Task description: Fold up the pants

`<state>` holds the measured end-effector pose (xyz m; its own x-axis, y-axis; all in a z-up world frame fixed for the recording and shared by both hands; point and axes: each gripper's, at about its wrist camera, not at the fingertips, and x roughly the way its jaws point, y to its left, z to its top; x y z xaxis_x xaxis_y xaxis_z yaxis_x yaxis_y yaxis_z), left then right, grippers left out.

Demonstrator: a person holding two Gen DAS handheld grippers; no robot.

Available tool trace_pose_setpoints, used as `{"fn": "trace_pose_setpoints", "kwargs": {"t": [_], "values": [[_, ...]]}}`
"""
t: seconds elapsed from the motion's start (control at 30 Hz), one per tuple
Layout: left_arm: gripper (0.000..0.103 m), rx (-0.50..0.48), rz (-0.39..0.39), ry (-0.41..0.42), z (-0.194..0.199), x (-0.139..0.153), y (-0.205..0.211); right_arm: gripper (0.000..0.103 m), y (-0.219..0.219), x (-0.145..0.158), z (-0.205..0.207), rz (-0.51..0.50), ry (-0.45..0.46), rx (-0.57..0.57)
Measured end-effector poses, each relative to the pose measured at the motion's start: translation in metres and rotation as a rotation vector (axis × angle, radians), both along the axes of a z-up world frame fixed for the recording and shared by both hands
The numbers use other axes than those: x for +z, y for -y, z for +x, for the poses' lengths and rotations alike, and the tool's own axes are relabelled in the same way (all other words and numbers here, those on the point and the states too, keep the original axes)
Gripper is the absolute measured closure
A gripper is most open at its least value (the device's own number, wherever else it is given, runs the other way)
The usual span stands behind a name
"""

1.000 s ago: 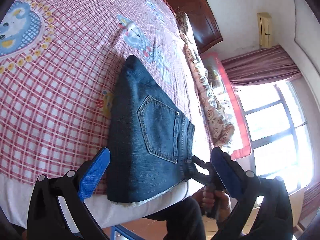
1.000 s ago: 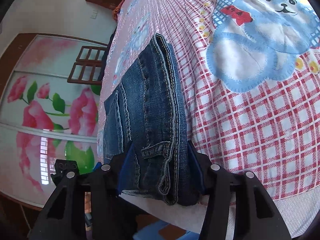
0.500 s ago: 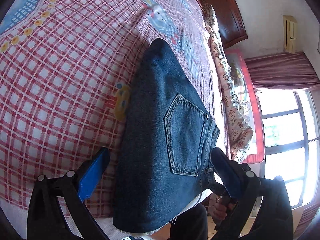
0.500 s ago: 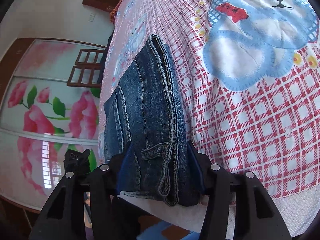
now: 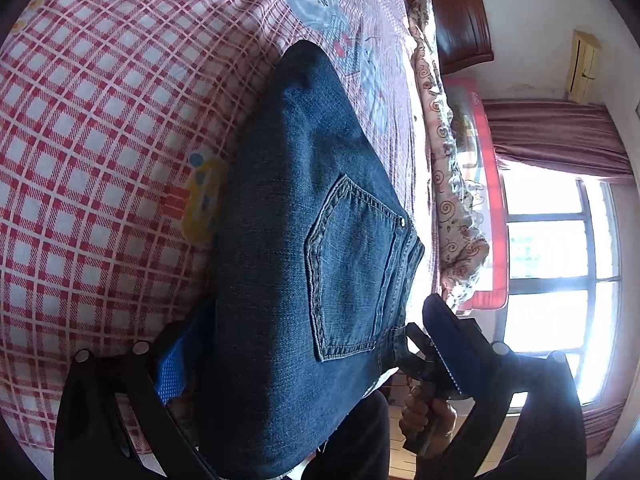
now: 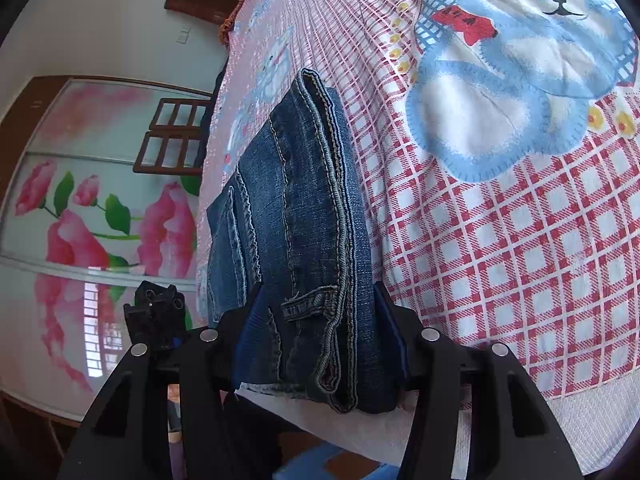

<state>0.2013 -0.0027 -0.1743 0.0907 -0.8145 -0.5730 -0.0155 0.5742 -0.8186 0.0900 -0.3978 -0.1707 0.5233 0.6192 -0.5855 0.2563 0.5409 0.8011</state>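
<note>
Daylit, window point(image 5: 552, 264) glare, fisheye-bent edges.

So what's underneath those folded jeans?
The folded jeans lie on a red-checked bedsheet with cartoon prints, near the bed's edge. A yellow print disappears partly under them; whatever else the denim covers can't be seen.

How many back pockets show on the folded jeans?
1: a stitched back pocket on the top face of the jeans, toward the waistband end. A second may be hidden in the fold.

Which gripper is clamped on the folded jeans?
The right gripper: its pads press both sides of the jeans at the waistband. The left gripper straddles them, its right finger clear of the denim.
</note>
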Motion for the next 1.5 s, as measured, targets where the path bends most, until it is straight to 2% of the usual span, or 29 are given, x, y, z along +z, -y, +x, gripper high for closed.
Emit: {"fn": "trace_pose_setpoints", "kwargs": {"t": [0.1, 0.13, 0.2, 0.23, 0.27, 0.37, 0.43, 0.57, 0.67, 0.87, 1.17, 1.23, 1.5], "values": [[0.002, 0.011, 0.038, 0.007, -0.001, 0.005, 0.010, 0.051, 0.000, -0.001, 0.000, 0.000, 0.007, 0.000], [0.005, 0.008, 0.052, 0.022, -0.002, 0.007, 0.012, 0.051, 0.000, -0.002, 0.000, -0.005, 0.006, 0.004], [0.023, -0.002, 0.122, 0.050, -0.002, 0.013, 0.024, 0.054, -0.001, -0.001, -0.001, -0.022, 0.004, 0.005], [0.040, -0.003, 0.133, 0.058, -0.001, 0.012, 0.024, 0.058, -0.002, -0.002, -0.003, -0.041, -0.004, 0.005], [0.063, -0.002, 0.134, 0.042, 0.000, 0.009, 0.022, 0.067, -0.003, -0.002, -0.005, -0.050, -0.006, 0.005], [0.070, 0.007, 0.075, 0.007, 0.003, -0.003, 0.016, 0.072, 0.000, -0.006, -0.010, -0.024, -0.001, -0.012], [0.072, 0.002, 0.080, 0.018, 0.004, -0.002, 0.018, 0.075, -0.005, -0.002, -0.009, -0.078, 0.000, -0.006], [0.083, 0.034, 0.064, 0.029, -0.002, 0.000, 0.014, 0.082, -0.012, 0.009, -0.010, -0.135, 0.002, -0.004], [0.086, 0.074, 0.028, 0.016, -0.007, -0.003, 0.005, 0.084, -0.016, 0.015, -0.011, -0.172, 0.005, -0.008], [0.090, 0.113, 0.005, 0.022, -0.016, 0.002, -0.001, 0.086, -0.028, 0.044, -0.014, -0.249, 0.049, 0.014], [0.091, 0.075, 0.016, 0.055, -0.036, 0.013, -0.020, 0.086, -0.037, 0.071, -0.025, -0.298, 0.083, 0.080], [0.091, 0.063, 0.035, 0.084, -0.037, 0.019, -0.021, 0.086, -0.037, 0.077, -0.024, -0.309, 0.092, 0.093], [0.091, 0.035, 0.060, 0.172, -0.004, 0.059, -0.020, 0.086, -0.038, 0.109, 0.003, -0.344, 0.149, 0.122]]}}
